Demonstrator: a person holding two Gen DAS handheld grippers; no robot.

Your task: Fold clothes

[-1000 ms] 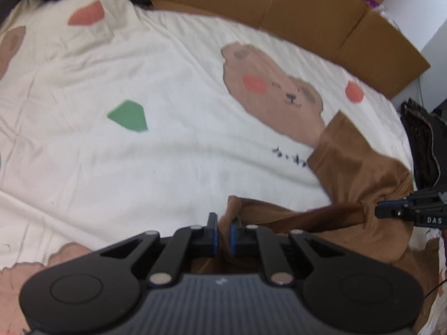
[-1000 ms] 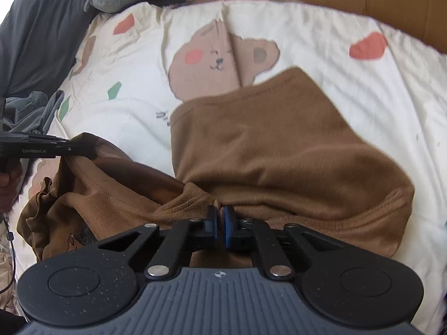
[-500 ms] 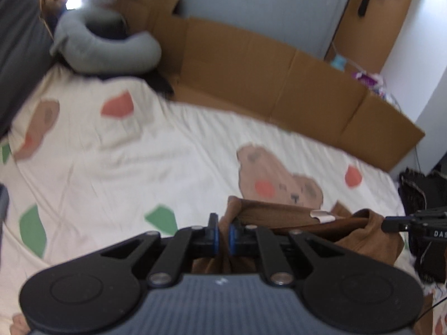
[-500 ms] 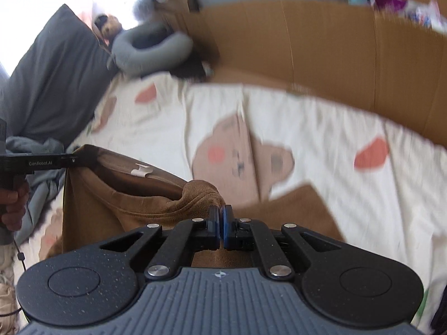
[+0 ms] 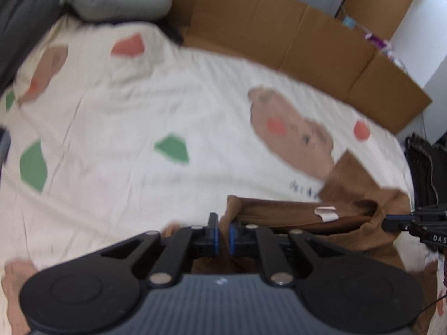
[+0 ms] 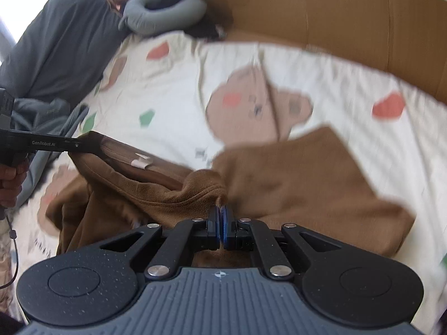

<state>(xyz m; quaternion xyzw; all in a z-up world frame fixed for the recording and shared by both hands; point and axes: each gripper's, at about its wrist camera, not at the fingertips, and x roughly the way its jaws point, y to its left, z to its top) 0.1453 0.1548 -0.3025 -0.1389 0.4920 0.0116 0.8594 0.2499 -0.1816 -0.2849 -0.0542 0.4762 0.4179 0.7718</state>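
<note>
Garment (image 6: 293, 184), brown, partly lifted off the sheet (image 5: 139, 106), far end lying on the bear print. Left gripper (image 5: 222, 234) pinching one corner of the collar edge, fabric between the blue pads. Right gripper (image 6: 220, 227) pressed tight on the other side of the collar, cloth bunched at its tips. White tag (image 6: 141, 163) shows inside the neck between them. Cardboard (image 5: 293, 36) along the far edge; grey pillow (image 6: 164, 14) at the corner. Both views blurred.

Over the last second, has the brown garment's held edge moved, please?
Yes. The brown garment edge rose off the bedsheet, then lowered slightly toward it.
</note>
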